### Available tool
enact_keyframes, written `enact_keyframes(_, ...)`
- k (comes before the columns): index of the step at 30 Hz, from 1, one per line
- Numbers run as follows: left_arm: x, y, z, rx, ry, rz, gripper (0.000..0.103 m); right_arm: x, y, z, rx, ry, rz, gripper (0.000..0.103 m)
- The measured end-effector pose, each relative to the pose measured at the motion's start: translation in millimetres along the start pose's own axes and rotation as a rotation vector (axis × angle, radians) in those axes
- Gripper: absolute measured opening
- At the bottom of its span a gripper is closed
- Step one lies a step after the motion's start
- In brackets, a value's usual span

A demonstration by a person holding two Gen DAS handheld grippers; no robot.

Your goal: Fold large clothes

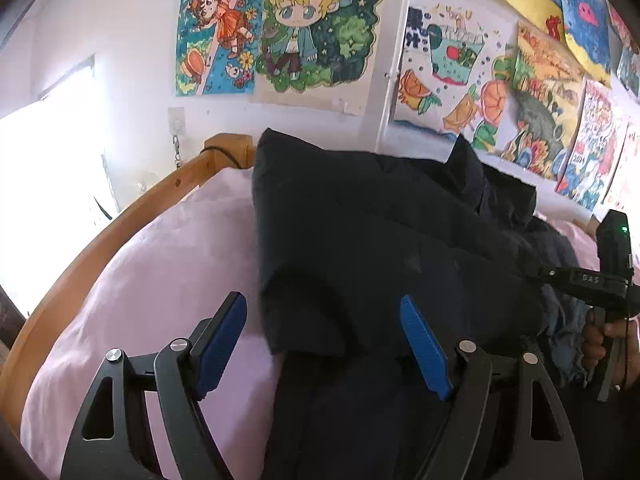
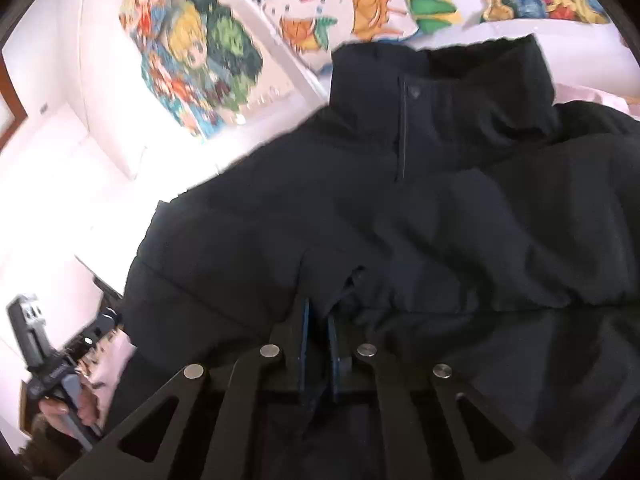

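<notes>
Dark jacket [image 2: 400, 208] lying on pink bed [image 1: 160, 264]. Right gripper [image 2: 318, 340] clenched on hem fabric; left gripper [image 1: 320, 344] released, straddling cuff. Risk: thin pinch slipping off puffy fabric mid-fold, sleeve dropping untucked.

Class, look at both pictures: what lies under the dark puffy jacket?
Under the dark puffy jacket lies a pale pink bed sheet, bordered by a curved wooden bed frame. Whatever sits directly beneath the jacket's middle is covered.

jacket [image 1: 400, 248] on the bed sheet [image 1: 160, 280], bed rail [image 1: 120, 216] at nine o'clock, wall drawings [image 1: 320, 32] behind at twelve (collar [image 2: 460, 80] farthest)
</notes>
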State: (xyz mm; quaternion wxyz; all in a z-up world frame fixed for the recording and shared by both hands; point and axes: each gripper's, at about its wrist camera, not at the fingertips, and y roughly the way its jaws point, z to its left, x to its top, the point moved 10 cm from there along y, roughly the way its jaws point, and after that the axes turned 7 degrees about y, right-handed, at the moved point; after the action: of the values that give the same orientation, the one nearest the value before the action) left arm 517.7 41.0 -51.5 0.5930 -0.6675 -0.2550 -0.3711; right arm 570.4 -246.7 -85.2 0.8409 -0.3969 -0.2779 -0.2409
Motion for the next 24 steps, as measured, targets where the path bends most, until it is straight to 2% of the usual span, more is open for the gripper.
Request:
enact_keyframes(5,16,-10,1,-0.022,-0.017,-0.04,0.074,31,-74,9,0.001,-0.054,-0.151,0.005)
enact_keyframes(7,25,-8,-2,-0.03,-0.017,-0.042,0.074,43,-103,8,-0.025,-0.078,-0.205,0.005)
enact_keyframes(11,44,11,-18,-0.04,0.018,-0.021,0.075,49,-166,-21,-0.175,-0.107,-0.294,0.005)
enact_keyframes(15,58,43,-33,-0.054,0.052,0.02,0.075,39,-189,-80,-0.326,-0.045,-0.302,0.005)
enact_keyframes(18,67,74,-47,-0.06,0.089,0.06,0.075,24,-184,-121,-0.415,-0.011,-0.253,0.005)
enact_keyframes(23,59,128,-59,-0.054,0.102,0.181,0.075,8,-154,-145,-0.525,-0.057,-0.176,0.006)
enact_keyframes(24,55,132,-59,-0.052,0.107,0.193,0.075,6,-152,-149,-0.558,-0.072,-0.167,0.009)
